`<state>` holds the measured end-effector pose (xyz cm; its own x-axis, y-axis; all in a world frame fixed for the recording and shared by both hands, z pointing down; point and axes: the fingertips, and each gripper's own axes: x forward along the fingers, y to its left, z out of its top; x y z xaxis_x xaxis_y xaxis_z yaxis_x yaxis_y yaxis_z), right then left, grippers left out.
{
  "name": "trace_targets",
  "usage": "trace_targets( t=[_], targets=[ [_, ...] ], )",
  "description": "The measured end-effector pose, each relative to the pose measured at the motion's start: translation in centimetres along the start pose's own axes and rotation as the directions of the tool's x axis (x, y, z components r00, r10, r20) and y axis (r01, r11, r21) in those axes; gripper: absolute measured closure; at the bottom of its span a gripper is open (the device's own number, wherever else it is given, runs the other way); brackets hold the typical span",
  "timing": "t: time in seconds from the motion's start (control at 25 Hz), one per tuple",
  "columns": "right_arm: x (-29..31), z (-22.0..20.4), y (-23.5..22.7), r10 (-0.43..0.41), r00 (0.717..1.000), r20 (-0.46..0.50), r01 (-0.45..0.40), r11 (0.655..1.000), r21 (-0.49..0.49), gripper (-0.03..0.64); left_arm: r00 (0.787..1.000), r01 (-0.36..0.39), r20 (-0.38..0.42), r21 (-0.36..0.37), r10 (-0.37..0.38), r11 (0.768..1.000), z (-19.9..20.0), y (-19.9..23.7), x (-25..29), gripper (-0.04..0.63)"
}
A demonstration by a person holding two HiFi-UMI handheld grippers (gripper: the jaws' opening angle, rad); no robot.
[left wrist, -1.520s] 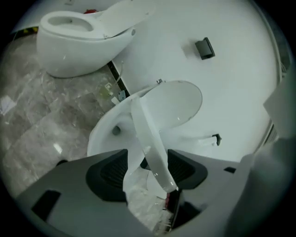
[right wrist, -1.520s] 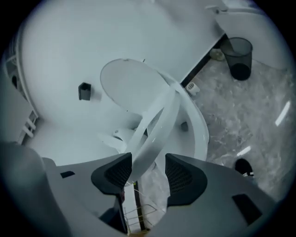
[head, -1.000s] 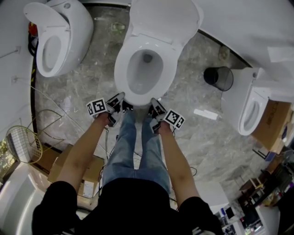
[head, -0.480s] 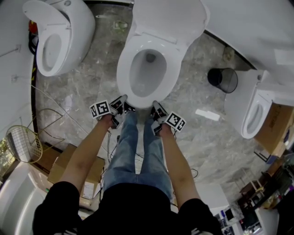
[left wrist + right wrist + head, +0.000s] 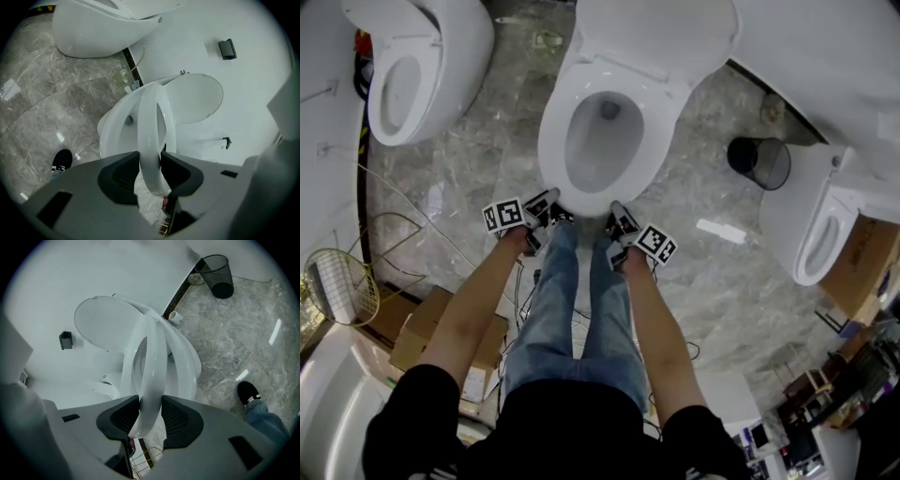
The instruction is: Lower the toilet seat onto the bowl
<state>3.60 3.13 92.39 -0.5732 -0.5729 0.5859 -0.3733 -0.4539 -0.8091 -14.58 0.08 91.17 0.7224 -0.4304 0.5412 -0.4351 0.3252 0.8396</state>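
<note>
Barely any writing to go on. Just black-and-white square markers on the cubes of the left gripper [image 5: 551, 208] and right gripper [image 5: 615, 218]. Also a pale sticker on the box [image 5: 411, 328] down by the left arm, too small to read.

Clamped onto the seat [image 5: 553, 150] with both grippers at its front edge, left gripper to the left of the tip and right gripper to the right, either side of the jeans [image 5: 581, 309]. Jaws narrow on each, pads pressed against both faces of the rim, seen edge-on in both gripper views.

Seat not flat down yet: hinged at the back, front end lifted off the bowl [image 5: 108, 131], with a sliver of gap between the two in the gripper views. Lid [image 5: 197, 96] upright behind it.

Round about: grey marble floor [image 5: 712, 281], black bin [image 5: 759, 161] off to the right of the bowl, a second toilet [image 5: 441, 56] far left, a third toilet [image 5: 811, 234] far right, and a black shoe [image 5: 248, 392] on the floor in the right gripper view.
</note>
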Motion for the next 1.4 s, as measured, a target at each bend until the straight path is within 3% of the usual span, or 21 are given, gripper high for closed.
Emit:
trace_targets(
  t=[0.36, 0.84, 1.08, 1.24, 1.4],
  targets=[
    [1.2, -0.3, -1.7, -0.044, 0.999, -0.027, 0.043, 0.999, -0.025, 0.456, 1.0, 0.003, -0.002, -0.009, -0.003, 1.0, -0.2, 2.1, 0.7, 0.451],
    [2.3, -0.5, -3.8, -0.099, 0.995, -0.025, 0.098, 0.994, -0.037, 0.451, 0.998, -0.066, -0.007, -0.015, 0.066, 0.998, -0.4, 4.6, 1.6, 0.44],
    [0.9, -0.2, -5.0, -0.207, 0.978, 0.007, 0.206, 0.972, -0.109, 0.433, 0.993, -0.119, 0.0, -0.048, 0.12, 0.992, -0.7, 6.0, -0.6, 0.41],
    [-2.6, 1.7, -2.3, -0.255, 0.962, 0.099, 0.272, 0.934, -0.232, 0.466, 0.994, -0.102, 0.04, -0.006, 0.102, 0.995, 0.1, 3.2, -3.4, 0.442],
    [-8.4, 3.2, 4.8, -0.252, 0.948, 0.194, 0.307, 0.884, -0.352, 0.523, 0.993, -0.015, 0.115, 0.121, 0.001, 0.993, 0.8, -5.7, -7.6, 0.538]
  ],
)
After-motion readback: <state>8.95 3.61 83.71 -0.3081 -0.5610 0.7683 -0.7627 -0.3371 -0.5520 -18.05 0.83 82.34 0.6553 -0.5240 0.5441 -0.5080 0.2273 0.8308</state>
